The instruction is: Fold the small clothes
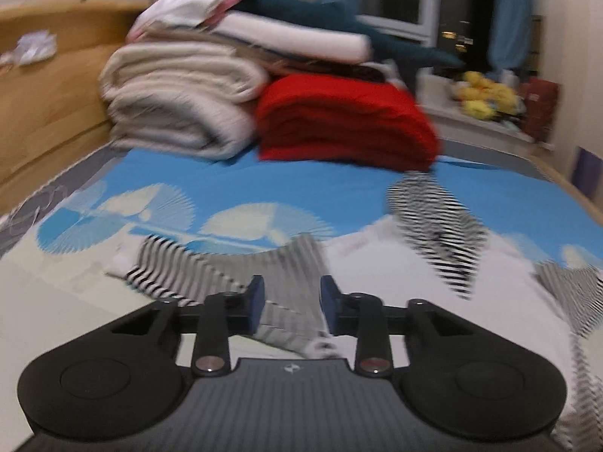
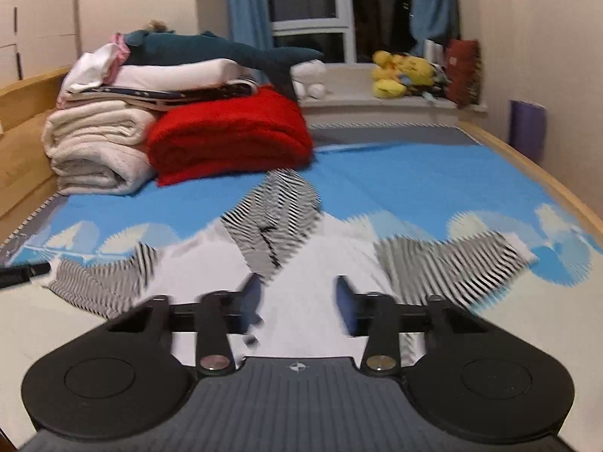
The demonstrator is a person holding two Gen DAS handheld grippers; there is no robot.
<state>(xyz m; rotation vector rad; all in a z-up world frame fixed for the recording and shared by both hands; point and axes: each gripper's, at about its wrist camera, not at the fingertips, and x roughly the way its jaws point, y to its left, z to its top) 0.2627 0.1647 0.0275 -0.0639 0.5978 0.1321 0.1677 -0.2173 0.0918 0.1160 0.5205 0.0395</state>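
Observation:
A small white top (image 2: 305, 263) with black-and-white striped sleeves lies spread on the blue-and-white bed sheet (image 2: 414, 177). Its striped hood (image 2: 275, 214) points toward the far end of the bed. My left gripper (image 1: 292, 303) hovers low over the left striped sleeve (image 1: 211, 271). Its blue pads stand apart and the striped cloth shows in the gap, with no pad pressing on it. My right gripper (image 2: 297, 309) is above the white body near the hem, jaws apart and blurred. The right sleeve (image 2: 452, 263) lies just to its right. The hood (image 1: 433, 218) also shows in the left wrist view.
Folded cream blankets (image 2: 94, 147) and a red blanket (image 2: 230, 135) are stacked at the far left of the bed, with a blue shark plush (image 2: 211, 51) on top. A wooden bed frame (image 2: 22, 143) runs along the left. Yellow plush toys (image 2: 399, 71) sit on the window sill.

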